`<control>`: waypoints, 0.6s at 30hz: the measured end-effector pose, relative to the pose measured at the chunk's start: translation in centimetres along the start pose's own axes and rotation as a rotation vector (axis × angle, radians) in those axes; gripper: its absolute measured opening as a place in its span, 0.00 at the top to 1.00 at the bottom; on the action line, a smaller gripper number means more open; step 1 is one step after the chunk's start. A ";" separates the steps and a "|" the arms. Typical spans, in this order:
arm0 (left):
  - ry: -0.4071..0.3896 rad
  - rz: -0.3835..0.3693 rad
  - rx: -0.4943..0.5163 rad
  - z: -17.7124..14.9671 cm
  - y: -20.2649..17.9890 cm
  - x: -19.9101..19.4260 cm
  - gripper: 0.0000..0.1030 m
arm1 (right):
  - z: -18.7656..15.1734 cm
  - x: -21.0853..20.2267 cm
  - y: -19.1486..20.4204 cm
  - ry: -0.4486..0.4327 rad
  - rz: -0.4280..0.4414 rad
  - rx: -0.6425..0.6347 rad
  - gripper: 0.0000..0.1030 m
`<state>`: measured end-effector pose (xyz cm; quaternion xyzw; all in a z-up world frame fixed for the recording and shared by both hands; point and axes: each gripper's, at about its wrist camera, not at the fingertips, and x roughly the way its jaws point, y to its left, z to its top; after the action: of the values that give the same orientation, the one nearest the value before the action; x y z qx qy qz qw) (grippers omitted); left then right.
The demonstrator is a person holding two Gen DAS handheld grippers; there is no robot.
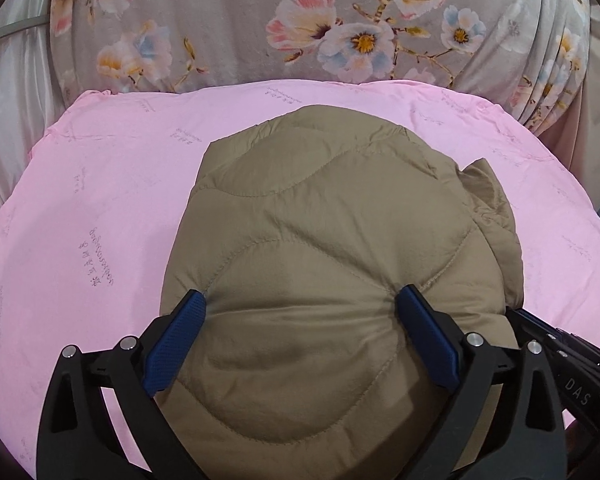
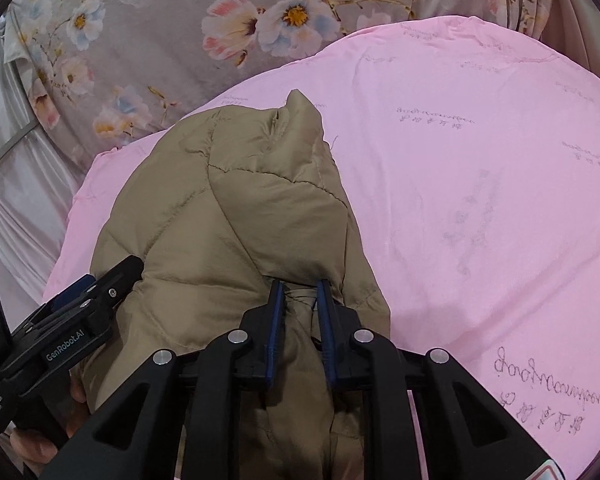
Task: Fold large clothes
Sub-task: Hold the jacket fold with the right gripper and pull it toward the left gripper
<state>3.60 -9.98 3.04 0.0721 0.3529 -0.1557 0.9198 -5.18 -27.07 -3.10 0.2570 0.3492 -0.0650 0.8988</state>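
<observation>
Garment: khaki quilted jacket [image 1: 320, 240], folded into a puffy bundle, lay on the pink sheet [image 1: 100, 200], reaching from centre frame down to 6 o'clock in the left wrist view.
Same garment, right wrist view: bundle [image 2: 228, 220] ran from centre to 6 o'clock, a peaked corner poking up toward 12 o'clock.
Left claw [image 1: 300, 308]: spread wide, blue pads at 8 and 4 o'clock of the frame, straddling a quilted bulge of the jacket; pads looked to touch the fabric at its sides (pressing or merely resting, could not tell).
Right claw [image 2: 300, 292]: nearly pressed together, pinching a bunched fold of jacket fabric between the blue pads, just below centre frame.
Left claw seen from the right: black body [image 2: 72, 328] at 8 o'clock, against the jacket's edge, held by a hand [image 2: 36, 440] partly visible at 7 o'clock.
Right claw seen from the left: black housing [image 1: 560, 352] at 4 o'clock, beside the jacket.
Surface: pink sheet [image 2: 480, 200] with faint printed script, spread beneath the jacket.
Backdrop: grey floral fabric [image 1: 300, 32] across 12 o'clock, behind the pink sheet; pale satin drape [image 1: 4, 100] at 9 o'clock.
</observation>
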 end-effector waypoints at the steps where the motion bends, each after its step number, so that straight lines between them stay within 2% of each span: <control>1: -0.004 0.004 0.003 -0.1 -0.1 0.1 0.08 | -0.1 0.2 0.1 -0.006 -0.006 -0.008 0.85; 11: -0.039 0.025 0.021 -0.7 -0.7 0.7 0.06 | -1.1 0.3 1.3 -0.064 -0.082 -0.067 0.84; 18: -0.067 0.040 0.034 -1.0 -0.9 0.9 0.06 | -1.2 0.3 1.3 -0.070 -0.086 -0.072 0.84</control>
<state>3.24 -10.82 1.69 0.0893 0.3179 -0.1454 0.9326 -5.24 -25.36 -3.52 0.2070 0.3303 -0.0998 0.9155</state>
